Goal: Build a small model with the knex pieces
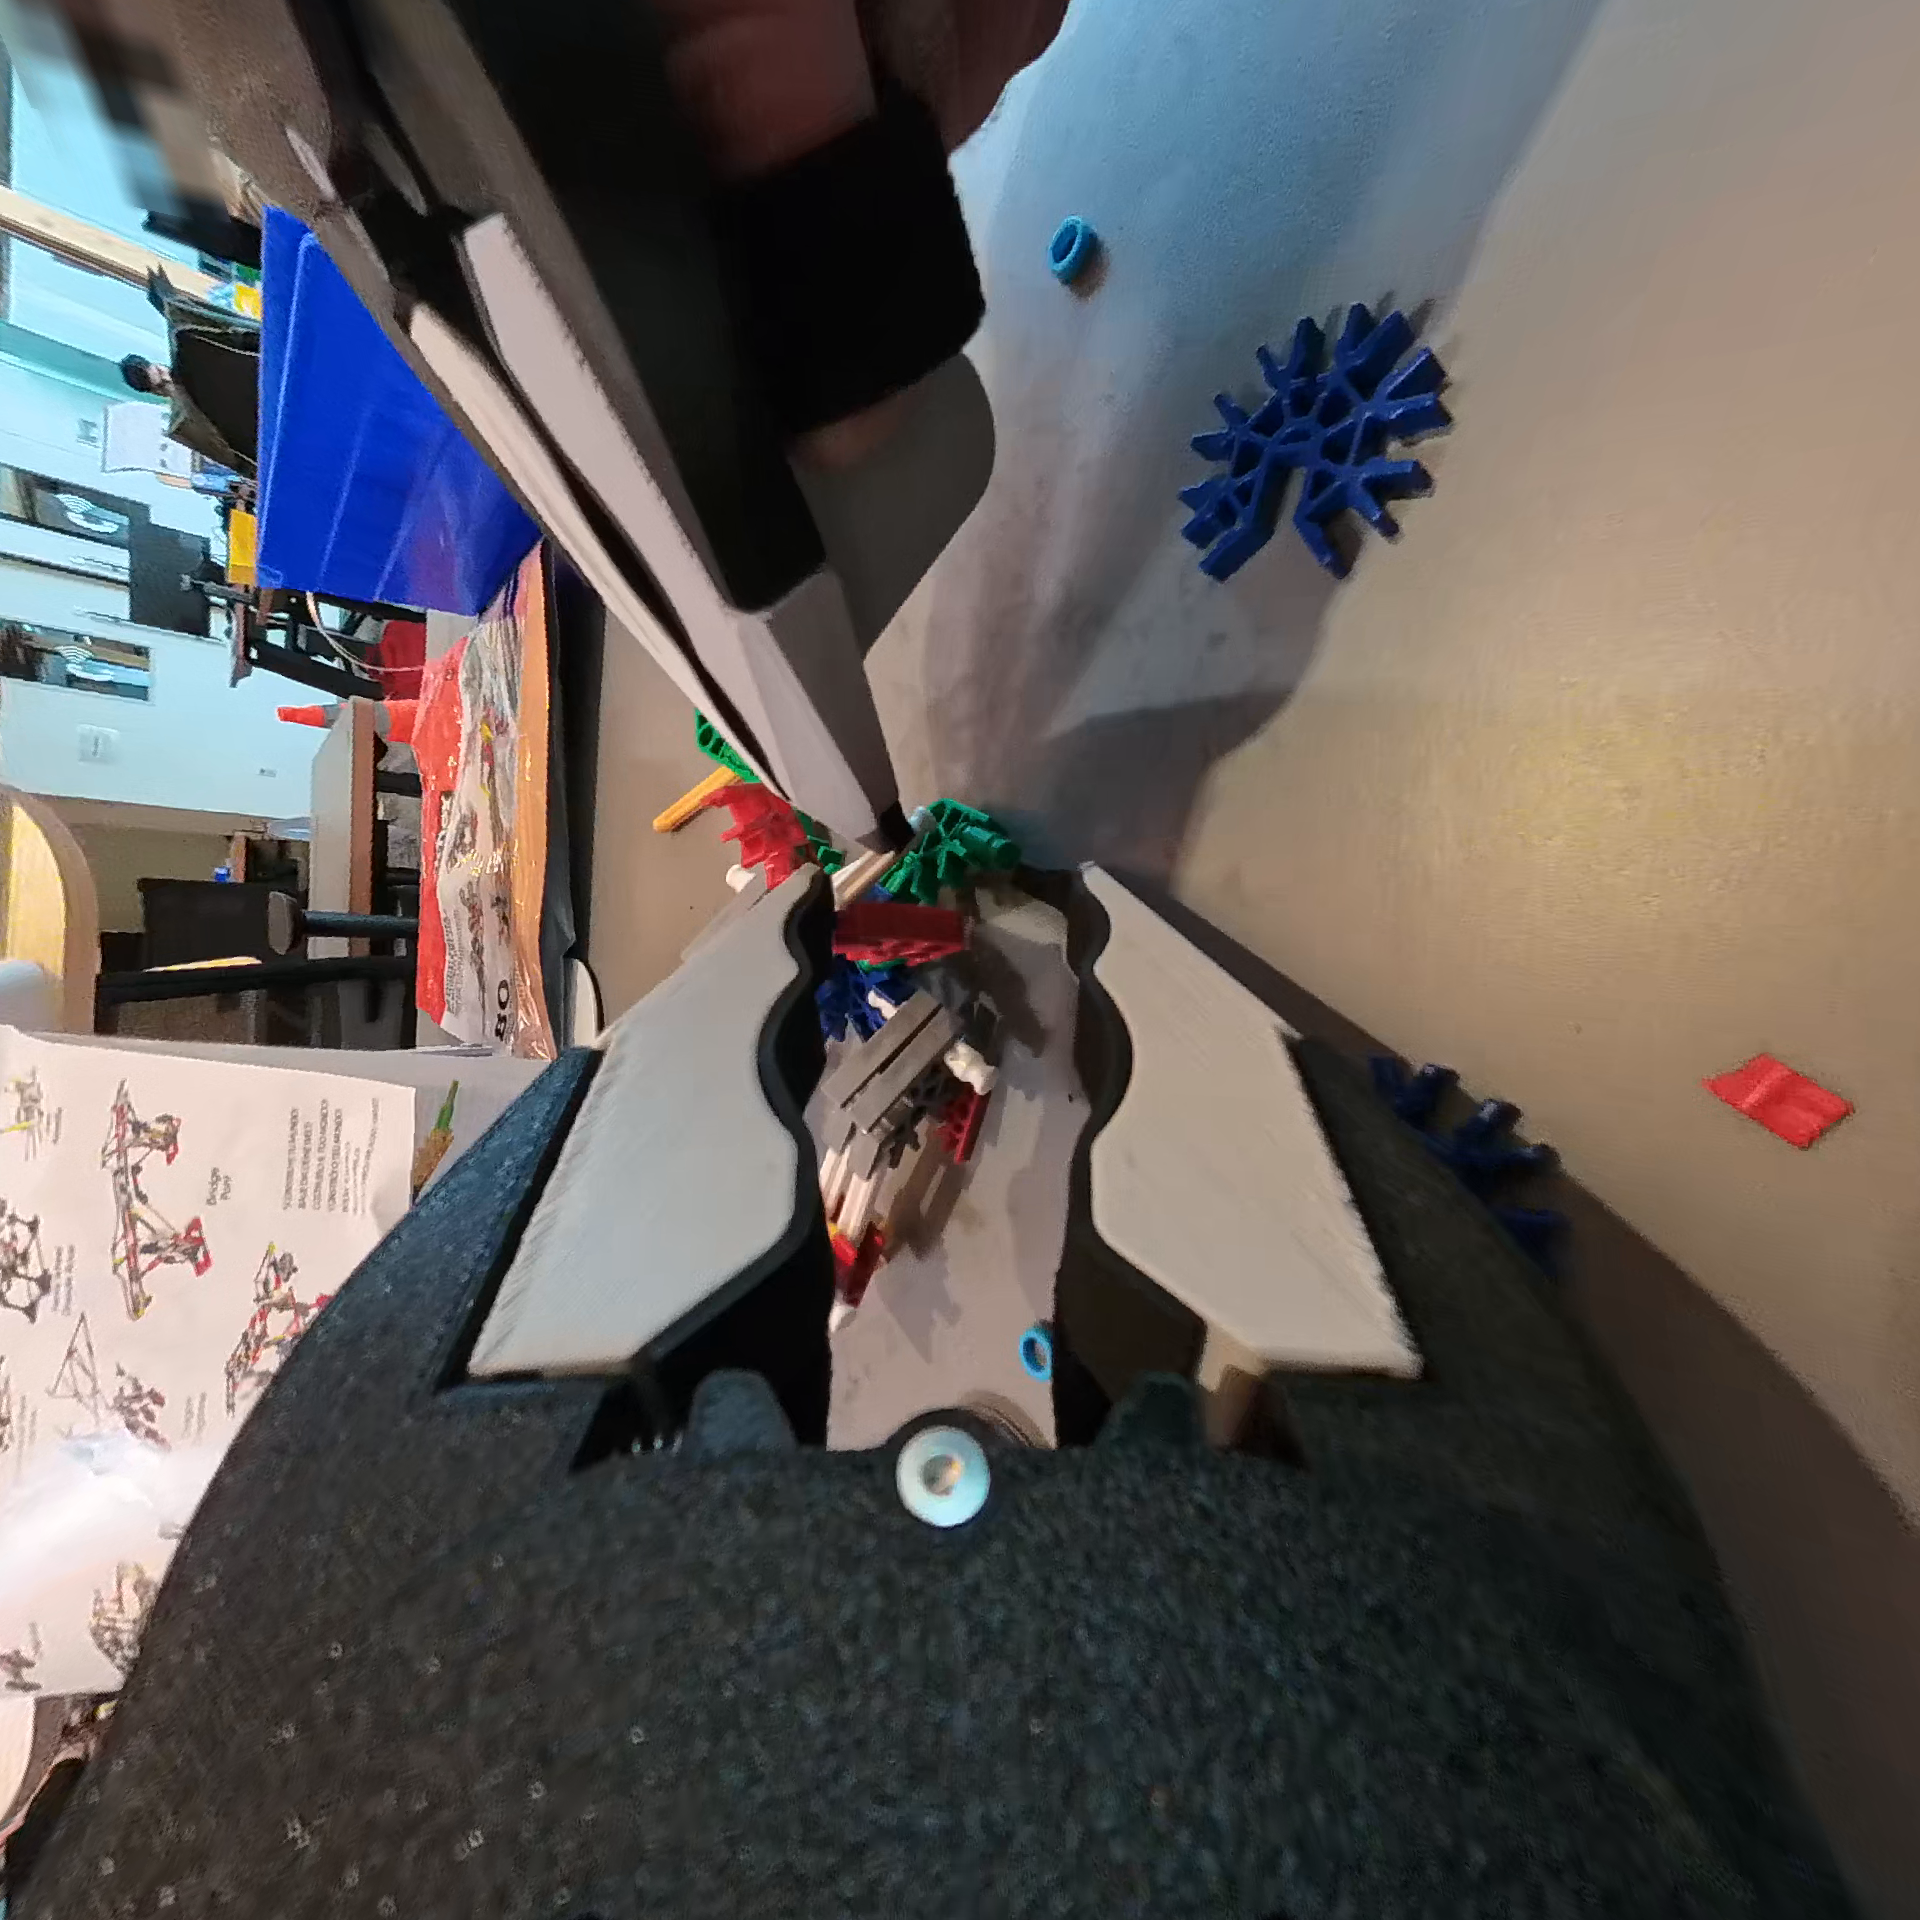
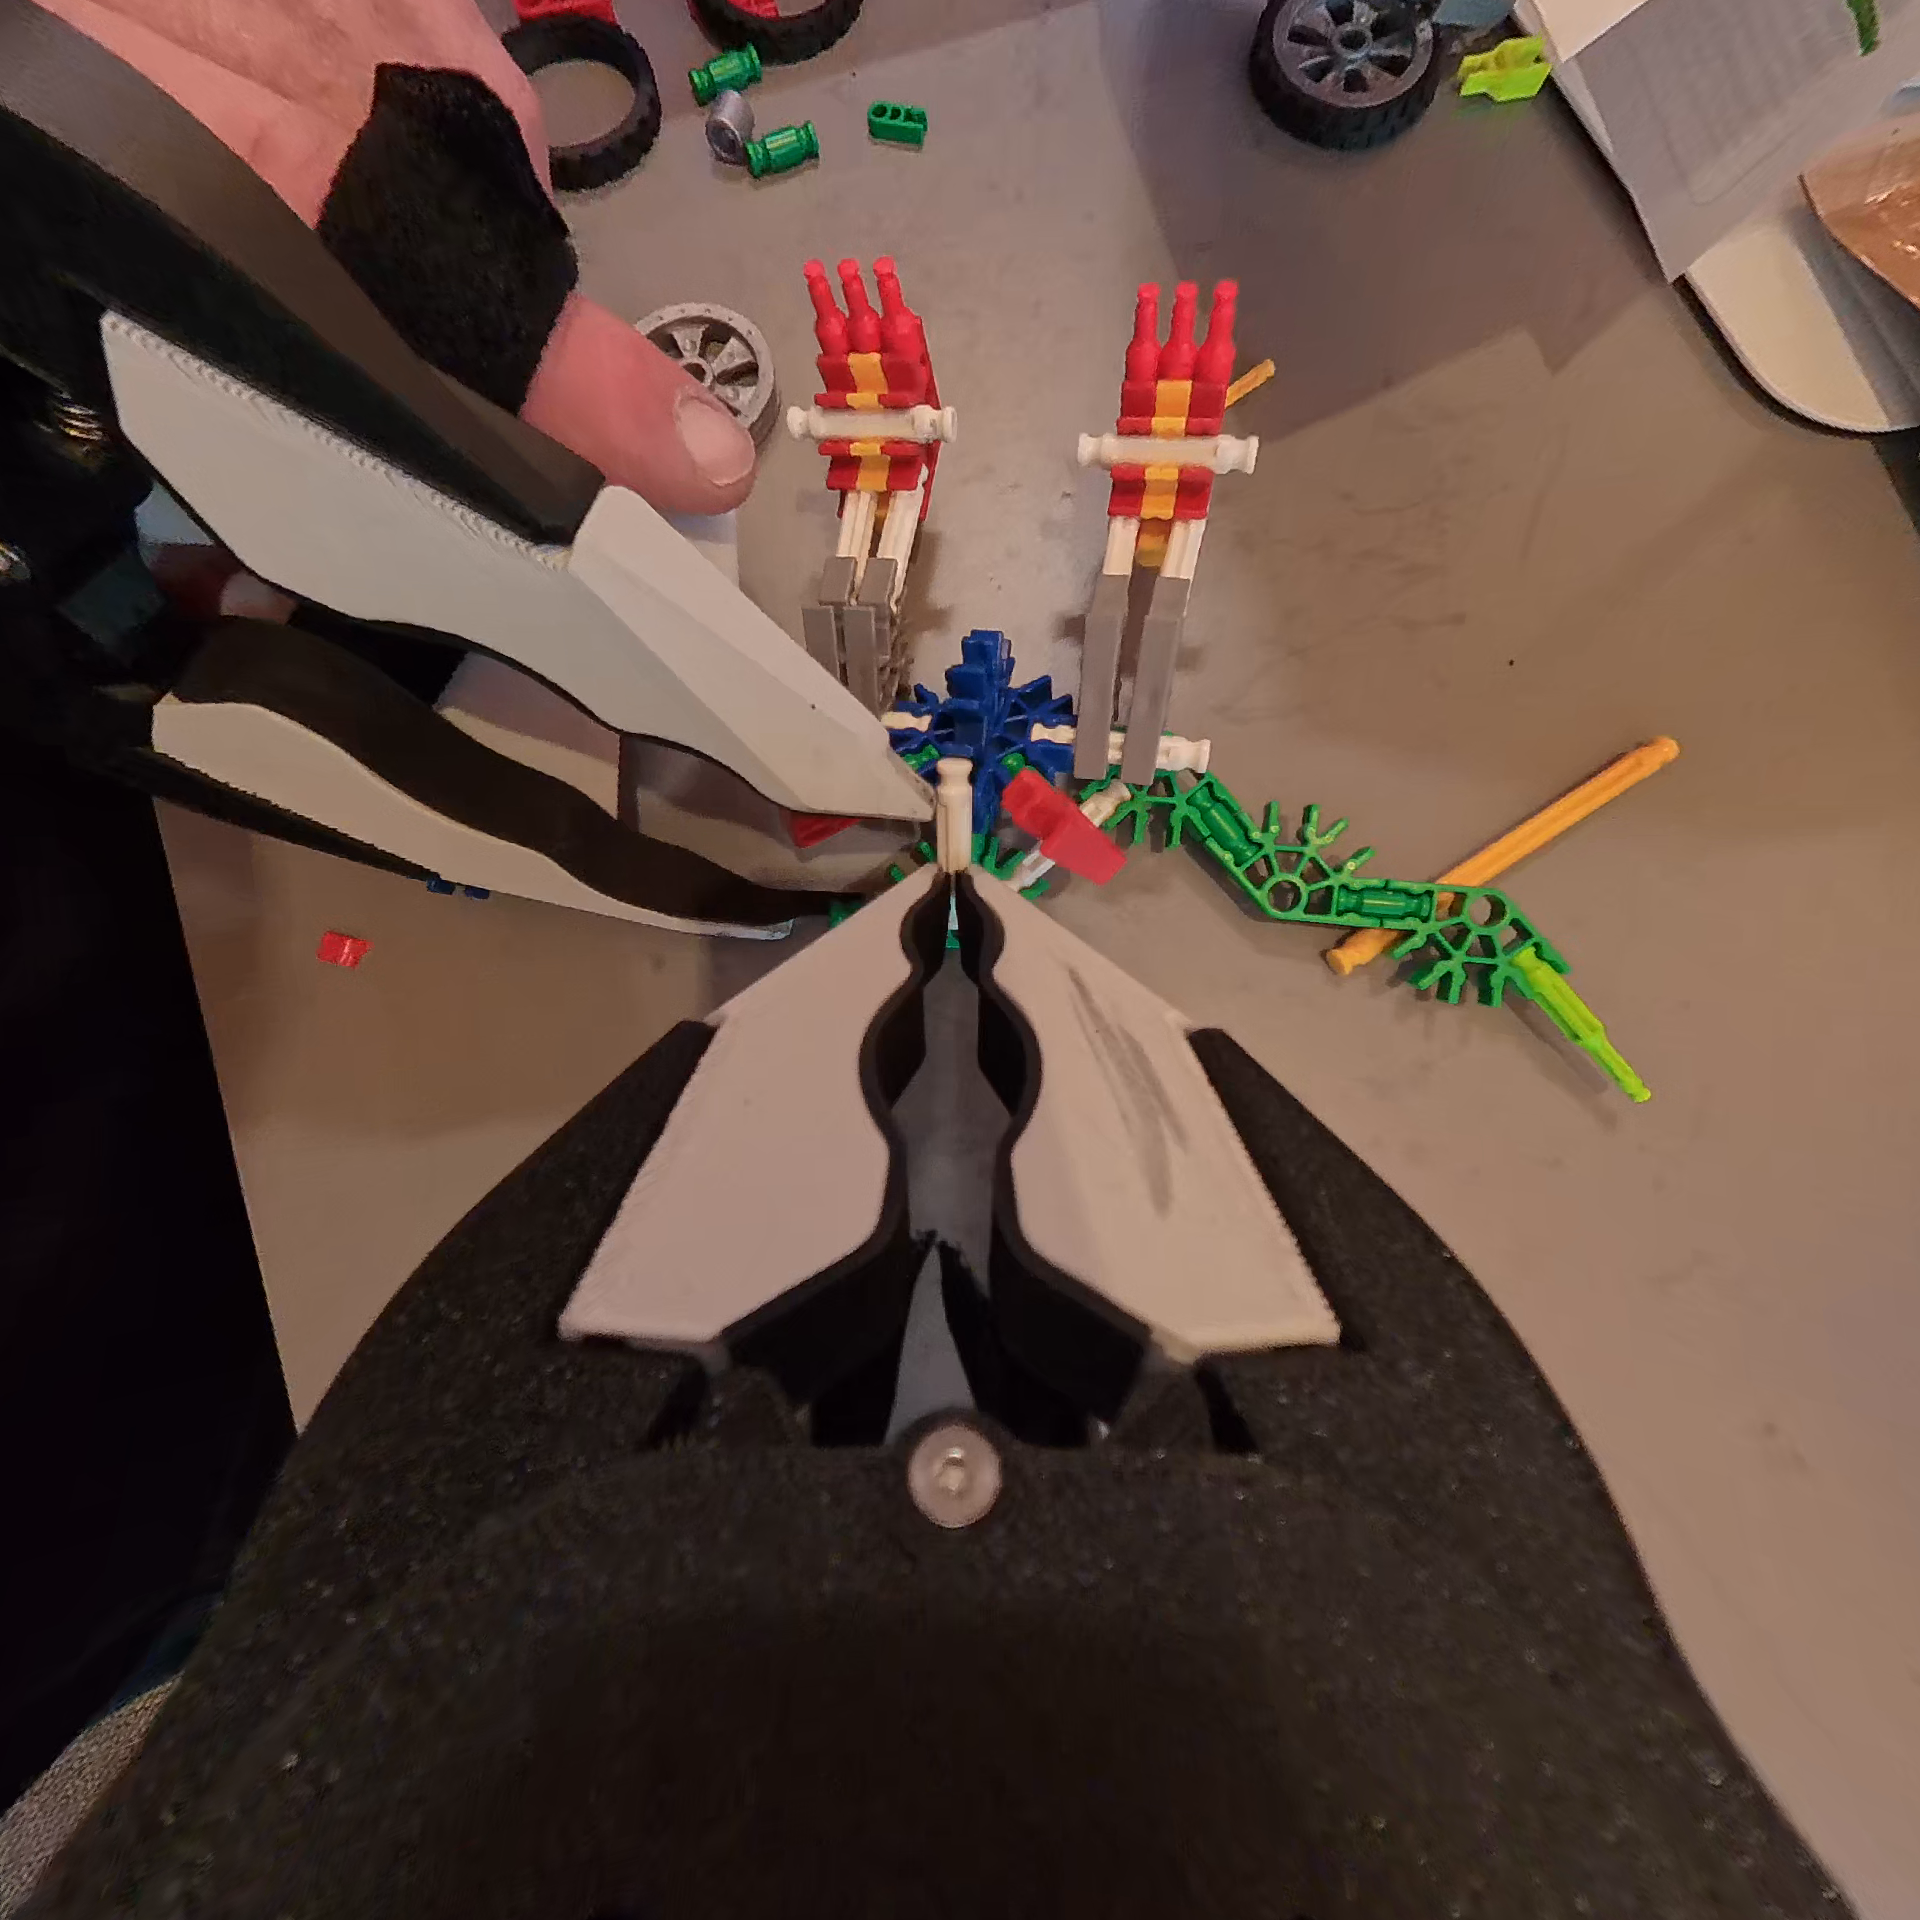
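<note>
A toy model of plastic rods and connectors lies on the grey table (image 2: 1558,1299). It has two red, yellow, white and grey towers (image 2: 873,436) (image 2: 1174,457), a blue snowflake connector (image 2: 982,691) and a green connector chain (image 2: 1299,888). My right gripper (image 2: 954,883) is shut on a short white rod (image 2: 954,810), held against the model's hub. It enters the left wrist view from the top left (image 1: 878,826). My left gripper (image 1: 954,883) is open, its fingers on either side of the model's pieces. In the right wrist view it (image 2: 862,862) reaches in from the left, held by a gloved hand (image 2: 623,416).
A loose blue snowflake connector (image 1: 1320,436), a blue ring (image 1: 1072,249) and a small red piece (image 1: 1777,1101) lie on the table. An instruction sheet (image 1: 156,1247) lies at the left. Tyres (image 2: 1345,62) (image 2: 603,99), short green rods (image 2: 779,151) and an orange rod (image 2: 1538,831) lie around the model. Left and right tips are no more than a few centimetres apart.
</note>
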Motion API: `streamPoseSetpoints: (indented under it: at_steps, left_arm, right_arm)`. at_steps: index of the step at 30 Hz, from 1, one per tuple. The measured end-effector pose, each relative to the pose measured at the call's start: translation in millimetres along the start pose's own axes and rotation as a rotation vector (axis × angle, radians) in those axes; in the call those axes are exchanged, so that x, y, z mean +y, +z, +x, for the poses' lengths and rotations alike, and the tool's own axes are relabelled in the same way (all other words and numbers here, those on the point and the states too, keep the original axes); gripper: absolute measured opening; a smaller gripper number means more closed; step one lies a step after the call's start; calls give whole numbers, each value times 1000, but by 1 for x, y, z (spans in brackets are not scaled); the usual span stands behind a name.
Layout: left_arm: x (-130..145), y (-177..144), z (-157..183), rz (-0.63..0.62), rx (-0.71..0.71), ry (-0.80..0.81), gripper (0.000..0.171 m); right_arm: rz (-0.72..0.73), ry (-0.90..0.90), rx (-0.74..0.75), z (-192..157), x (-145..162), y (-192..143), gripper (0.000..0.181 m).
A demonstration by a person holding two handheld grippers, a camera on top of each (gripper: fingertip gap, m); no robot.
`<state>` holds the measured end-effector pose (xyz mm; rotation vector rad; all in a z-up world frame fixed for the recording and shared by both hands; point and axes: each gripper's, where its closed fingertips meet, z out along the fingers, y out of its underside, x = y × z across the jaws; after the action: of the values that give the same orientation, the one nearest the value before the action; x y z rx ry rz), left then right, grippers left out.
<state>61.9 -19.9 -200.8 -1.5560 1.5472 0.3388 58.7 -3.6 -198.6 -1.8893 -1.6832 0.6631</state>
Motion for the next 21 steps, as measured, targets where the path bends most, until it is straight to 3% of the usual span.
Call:
streamPoseSetpoints:
  at_steps: [21]
  left_arm:
    - [12,2,-3,-8,146,-203,50]
  right_arm:
    - [10,-23,0,6,-11,3,0]
